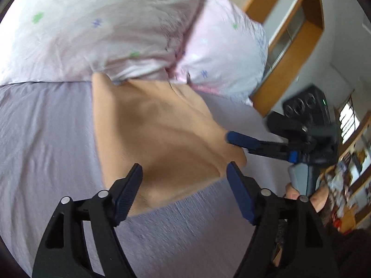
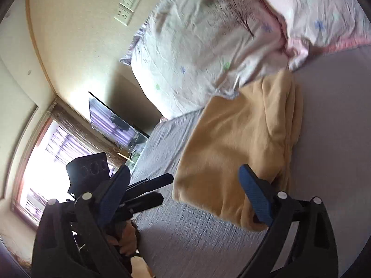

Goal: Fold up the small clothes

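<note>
the bed takes up most of the room here, its lavender sheet (image 1: 46, 139) stretched fairly flat with fine wrinkles. heaped at the far end of it is a pale pink and white quilt (image 1: 104, 27) printed with small blue and green flowers, bunched into two fat rolls with a crease between them. the tan fleece garment (image 1: 157, 125) lies on the sheet right in front of that quilt, its far edge tucked up against or slightly under the bedding; it is folded into a rough rectangle, several layers thick along one side, with soft creases across the top. off to one side a dark flat screen (image 2: 111, 122) leans near a bright window (image 2: 41, 162), and a white switch and socket plate (image 2: 126, 7) sits high on the cream wall. the left gripper (image 1: 184, 176) hangs just over the near edge of the garment with its blue-padded fingers spread wide, nothing between them; the cloth shows through the gap, and i can't say whether the tips touch it. the right gripper (image 2: 183, 187) is also spread wide and empty in its own view, one finger over the near corner of the fleece, the other out over the sheet beside it. from the left camera that same gripper reaches in from the side, the tip of one finger at the garment's edge.
</note>
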Demonstrator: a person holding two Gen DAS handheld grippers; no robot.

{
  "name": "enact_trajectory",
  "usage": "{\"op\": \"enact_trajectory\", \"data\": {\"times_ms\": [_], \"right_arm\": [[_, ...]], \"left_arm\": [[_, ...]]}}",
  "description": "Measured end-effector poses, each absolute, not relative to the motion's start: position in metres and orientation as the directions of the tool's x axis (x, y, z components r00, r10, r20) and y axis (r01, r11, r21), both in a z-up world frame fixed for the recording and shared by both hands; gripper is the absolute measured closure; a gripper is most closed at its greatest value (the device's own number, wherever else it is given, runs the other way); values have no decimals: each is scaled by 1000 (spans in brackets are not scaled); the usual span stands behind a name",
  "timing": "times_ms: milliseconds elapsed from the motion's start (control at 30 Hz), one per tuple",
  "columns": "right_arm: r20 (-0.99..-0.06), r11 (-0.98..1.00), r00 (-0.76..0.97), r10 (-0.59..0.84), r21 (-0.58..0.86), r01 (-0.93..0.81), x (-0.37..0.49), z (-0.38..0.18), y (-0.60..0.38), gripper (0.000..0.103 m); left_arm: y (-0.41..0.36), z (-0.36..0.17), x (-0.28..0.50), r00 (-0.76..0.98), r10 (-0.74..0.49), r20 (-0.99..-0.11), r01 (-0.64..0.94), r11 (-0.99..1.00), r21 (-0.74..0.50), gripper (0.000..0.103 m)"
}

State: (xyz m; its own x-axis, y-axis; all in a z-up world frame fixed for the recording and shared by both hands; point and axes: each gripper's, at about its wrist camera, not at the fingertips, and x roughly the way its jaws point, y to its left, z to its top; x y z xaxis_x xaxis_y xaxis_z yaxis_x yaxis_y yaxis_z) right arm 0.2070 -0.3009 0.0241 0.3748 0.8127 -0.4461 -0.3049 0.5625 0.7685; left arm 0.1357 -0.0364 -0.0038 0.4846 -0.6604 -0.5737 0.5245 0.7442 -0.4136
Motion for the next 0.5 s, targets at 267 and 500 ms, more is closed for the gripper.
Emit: {"op": "enact_trajectory", "data": {"times_ms": [267,500], "right_arm": [[-573,724,462,677,631,-278,176,29,-306,2],[-747,968,616,249,166,-188,114,21,-288,2]], "left_arm": [[-46,-16,111,556,-521,-648,498,833,-241,17],[-26,-31,98,667,-219,-712,288,957,-25,1]]}}
